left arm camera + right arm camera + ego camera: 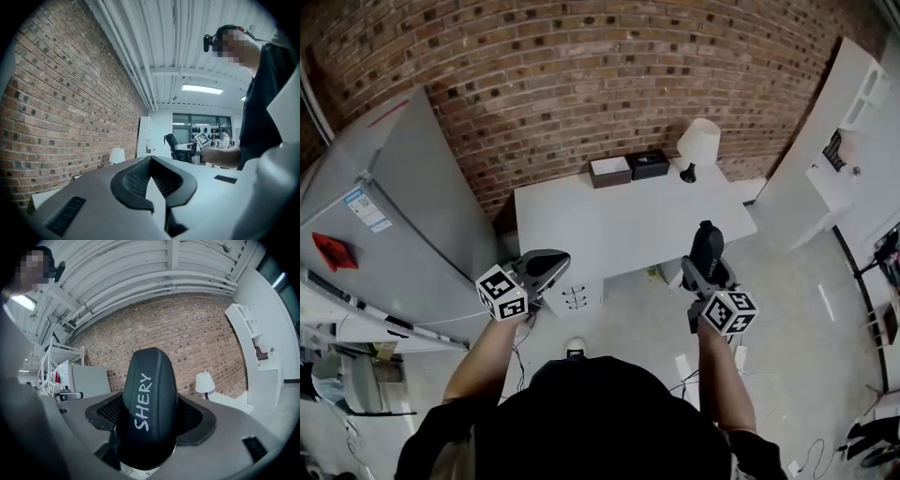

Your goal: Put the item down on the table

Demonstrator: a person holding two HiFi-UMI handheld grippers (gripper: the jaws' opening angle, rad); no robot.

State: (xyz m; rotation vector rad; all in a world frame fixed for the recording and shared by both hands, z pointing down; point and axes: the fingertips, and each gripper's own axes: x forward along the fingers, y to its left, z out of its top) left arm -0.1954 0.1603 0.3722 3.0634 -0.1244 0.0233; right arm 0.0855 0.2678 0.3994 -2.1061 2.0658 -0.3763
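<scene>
I'm facing the brick wall (581, 75), with the grey fridge (403, 206) to my left and the white table (609, 234) straight ahead against the wall. Both grippers are held level in front of the table's near edge. The left gripper (546, 267) has its jaws pressed together with nothing between them. The right gripper (711, 279) is clamped on the black item (147, 399). The item is rounded with white lettering, and it stands between the ribbed pads (197, 420) and reaches out past their tips. In the head view it shows at the table's near right edge, carried only by the jaws and not resting on the tabletop. A small white lamp (698, 145) stands at the table's far side.
</scene>
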